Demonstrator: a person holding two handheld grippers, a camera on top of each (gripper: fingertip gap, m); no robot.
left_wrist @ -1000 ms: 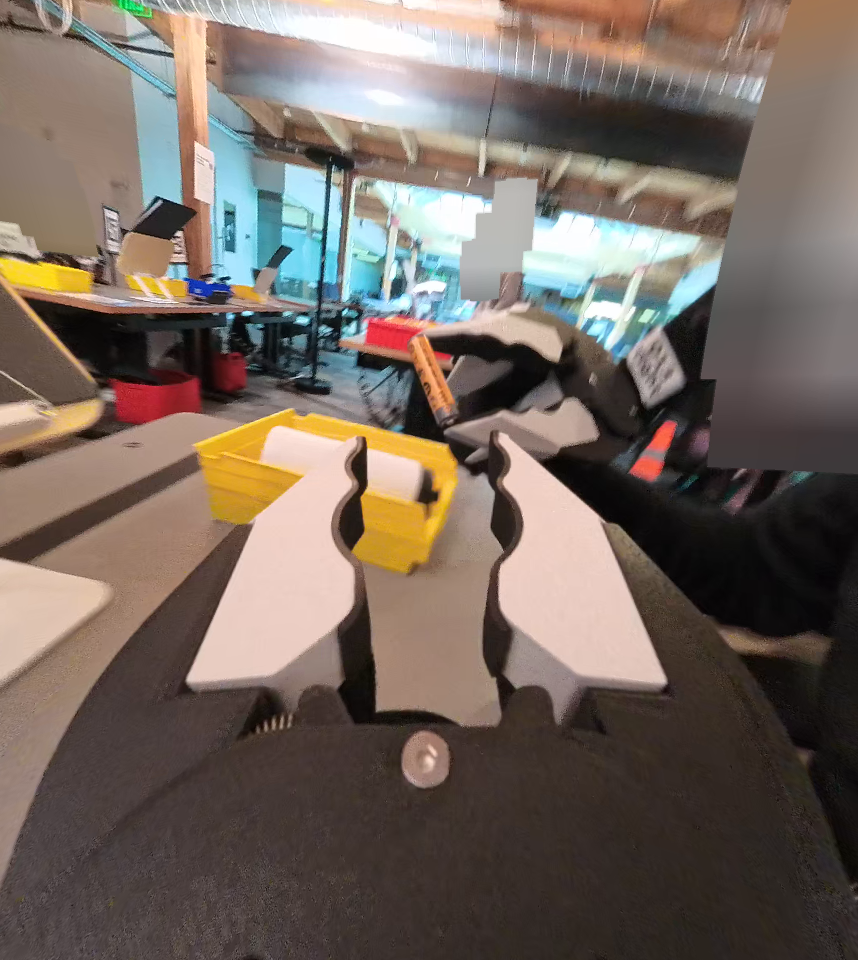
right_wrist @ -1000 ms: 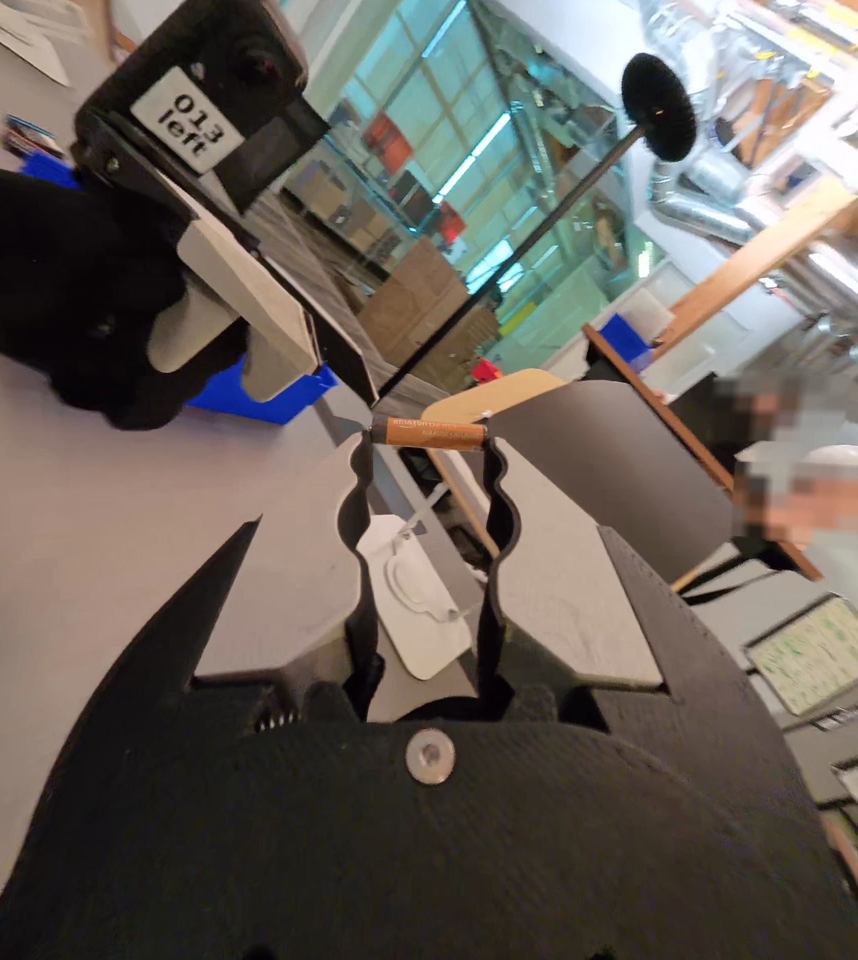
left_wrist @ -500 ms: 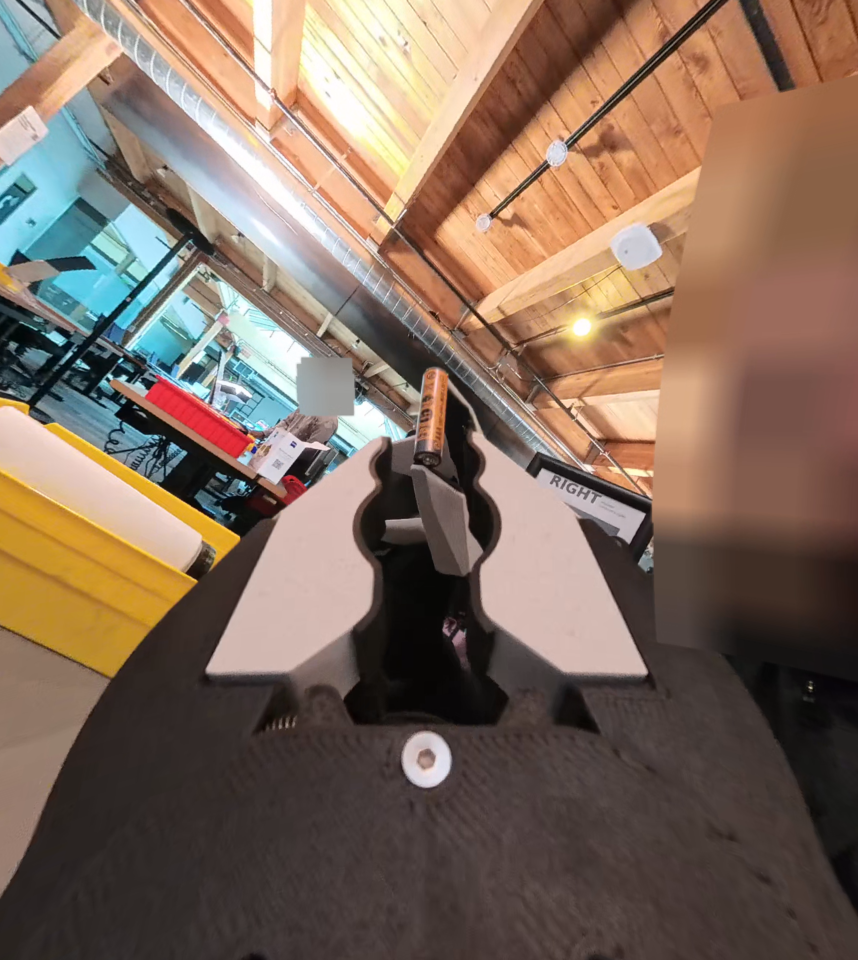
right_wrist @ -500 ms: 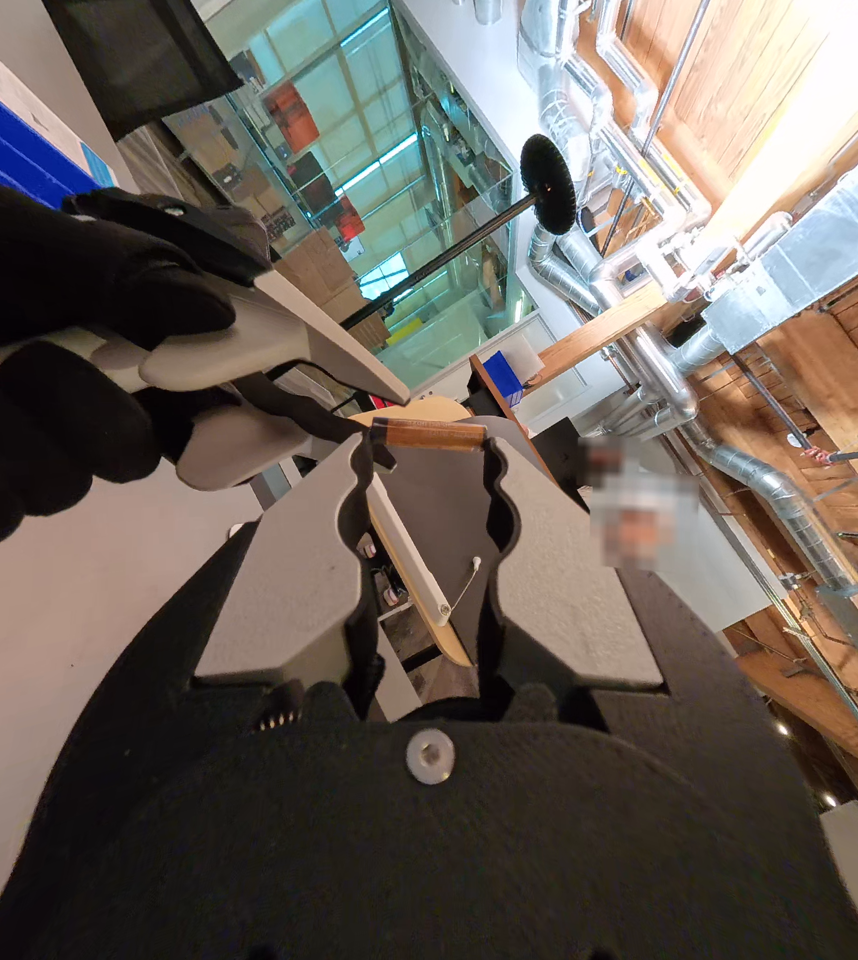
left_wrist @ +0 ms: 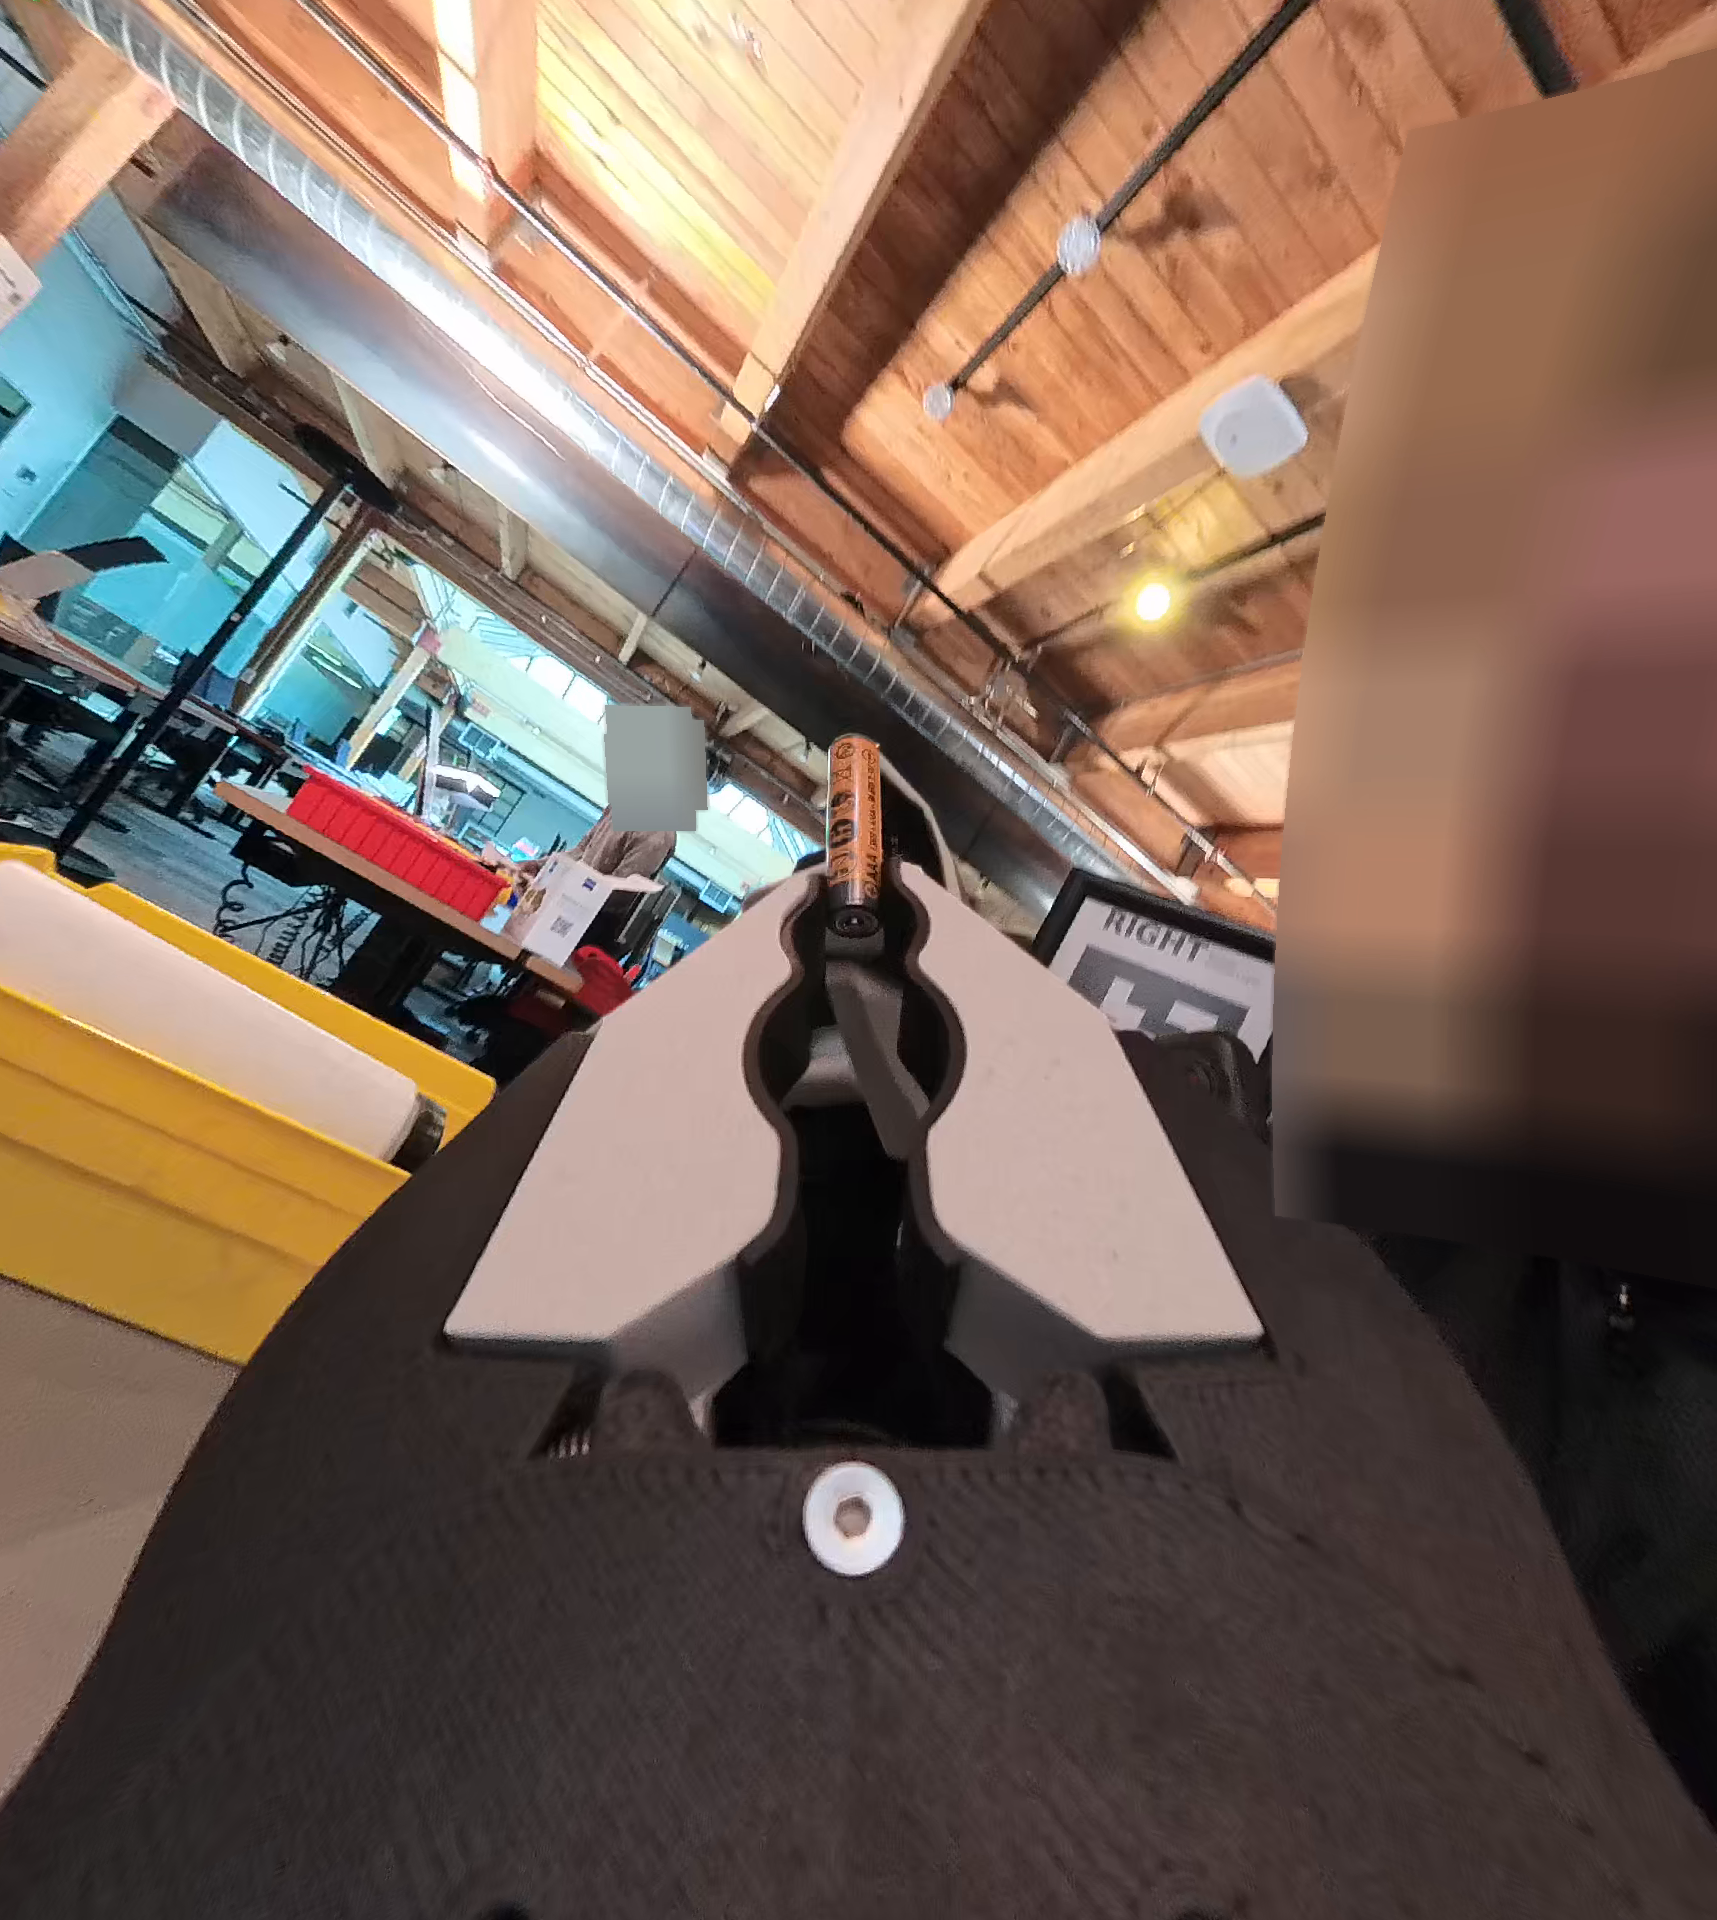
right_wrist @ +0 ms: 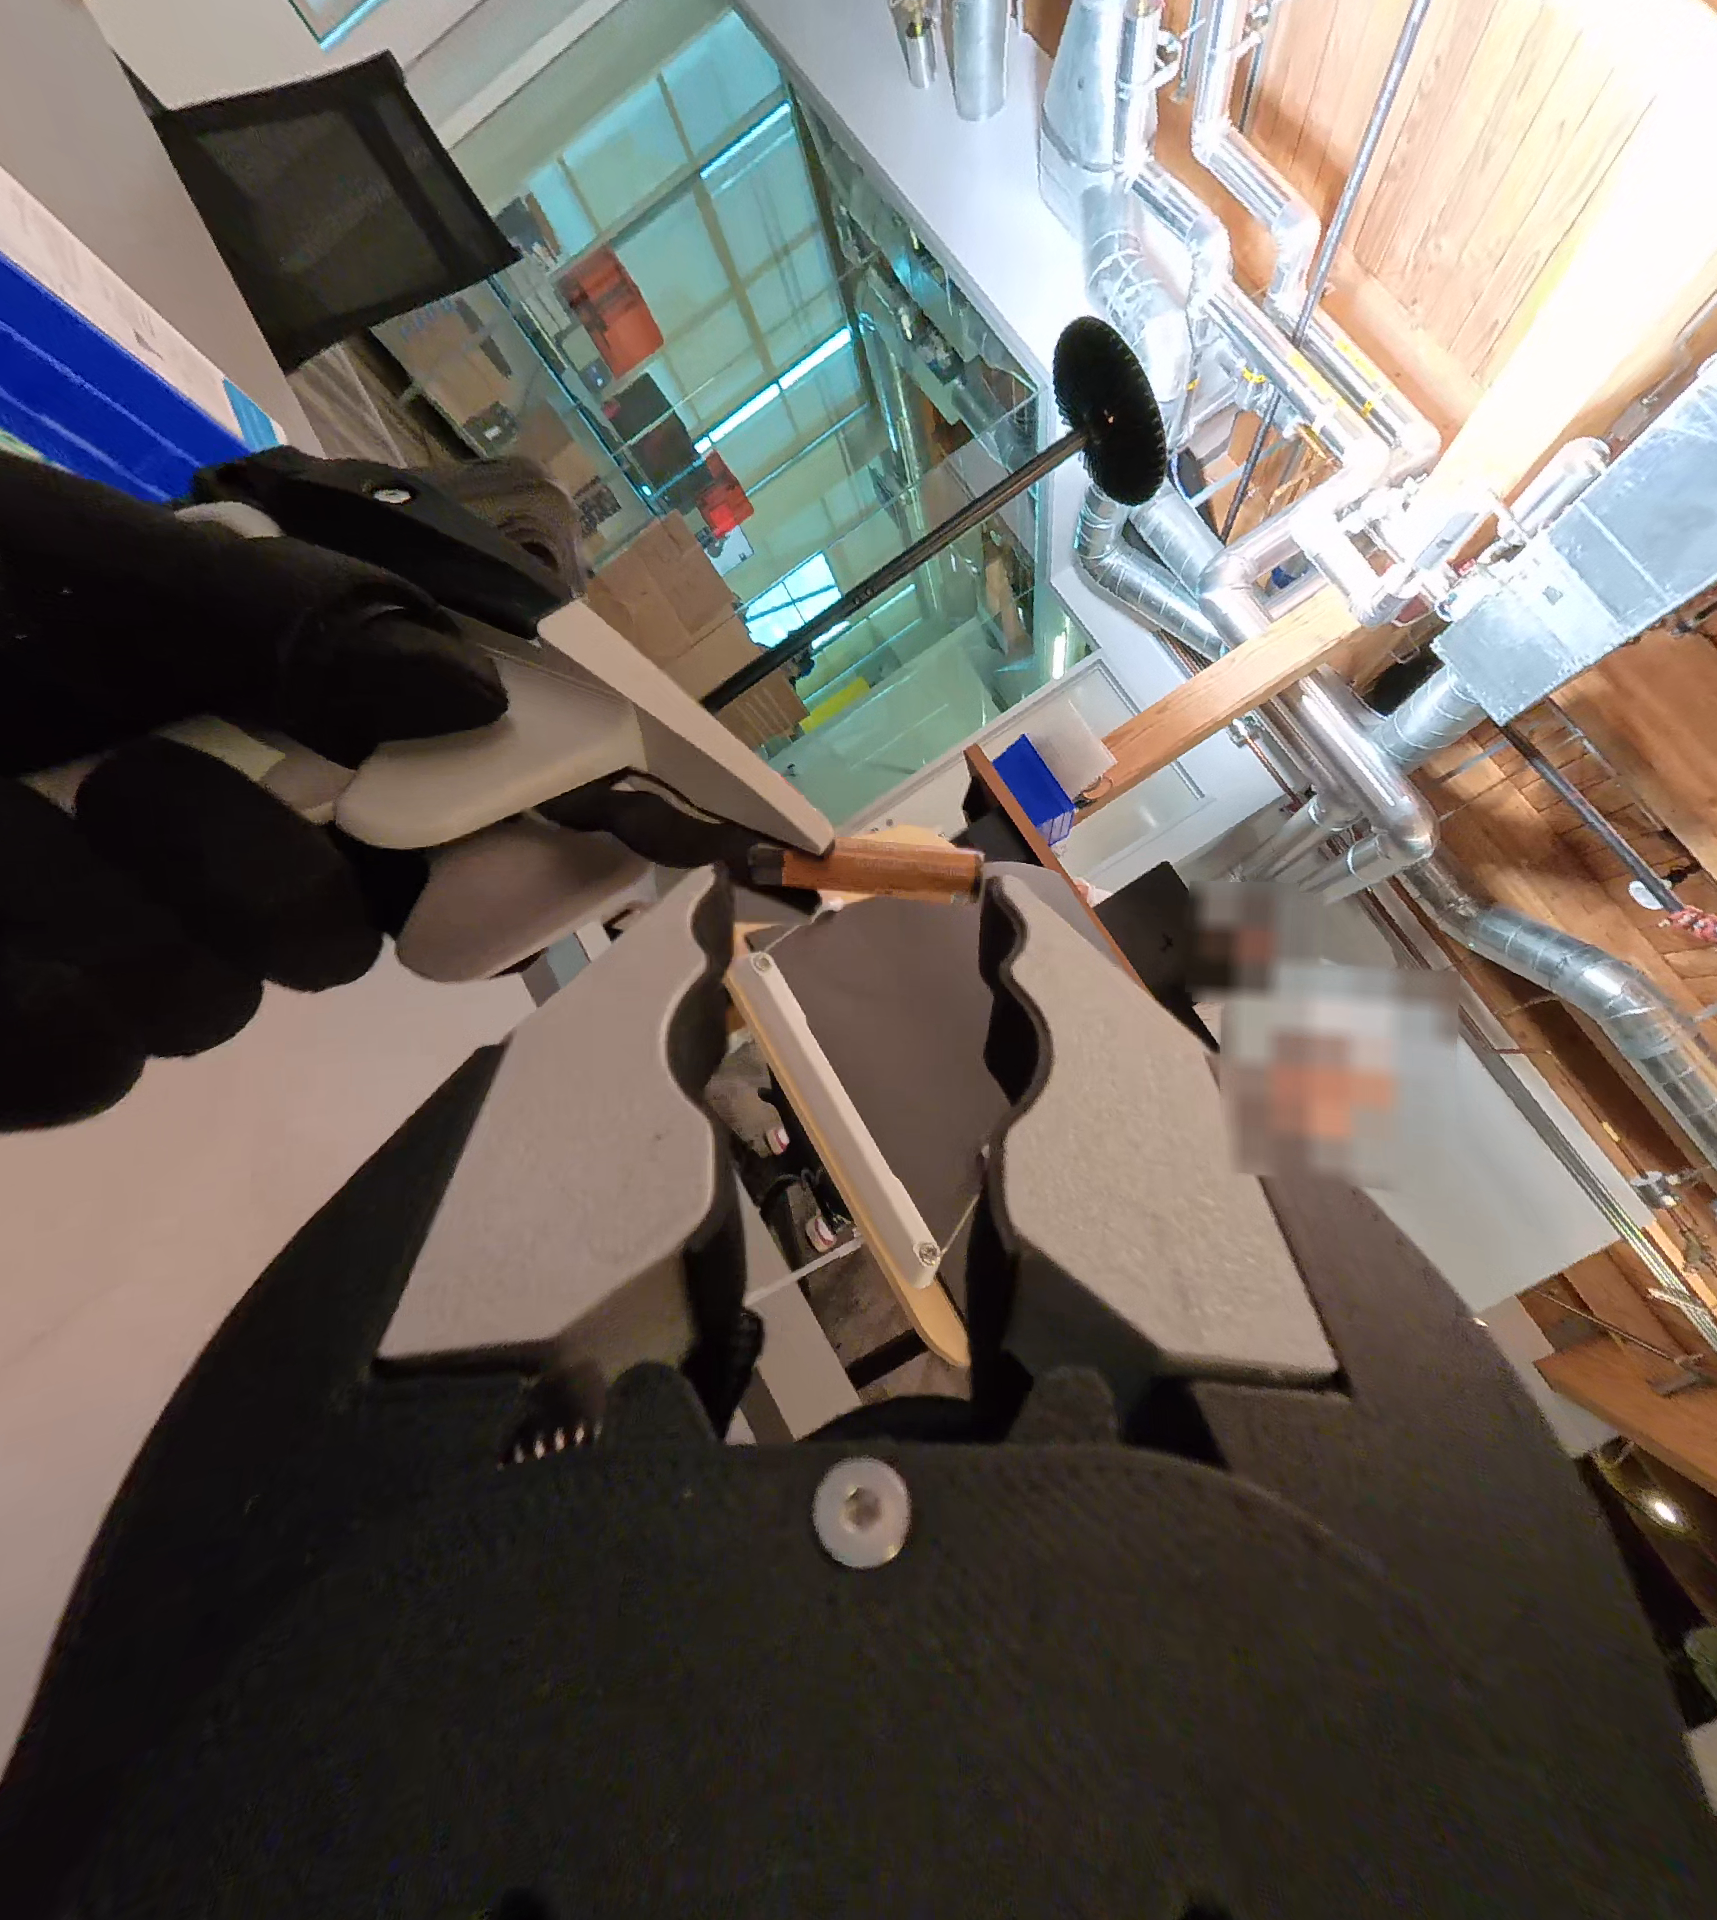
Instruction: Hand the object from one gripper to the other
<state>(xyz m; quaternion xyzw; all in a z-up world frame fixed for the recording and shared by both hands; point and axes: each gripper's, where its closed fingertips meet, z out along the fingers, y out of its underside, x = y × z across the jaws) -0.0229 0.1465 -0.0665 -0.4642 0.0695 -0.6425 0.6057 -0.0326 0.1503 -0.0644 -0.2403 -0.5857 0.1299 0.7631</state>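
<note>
Battery held lengthwise across right gripper tips, at 12 o'clock in right wrist view. Left gripper clenched on battery's near end, 12 o'clock in own view. Transfer midway: both grasping; judged left: right releases, grippers separate.

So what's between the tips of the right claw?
The battery spans its tips in the right wrist view; the left claw pinches the battery's end.

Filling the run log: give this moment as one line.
stage: handover | battery: spans right hand-held gripper tips | left hand-held gripper: closed on one battery end | release: not yet
</note>
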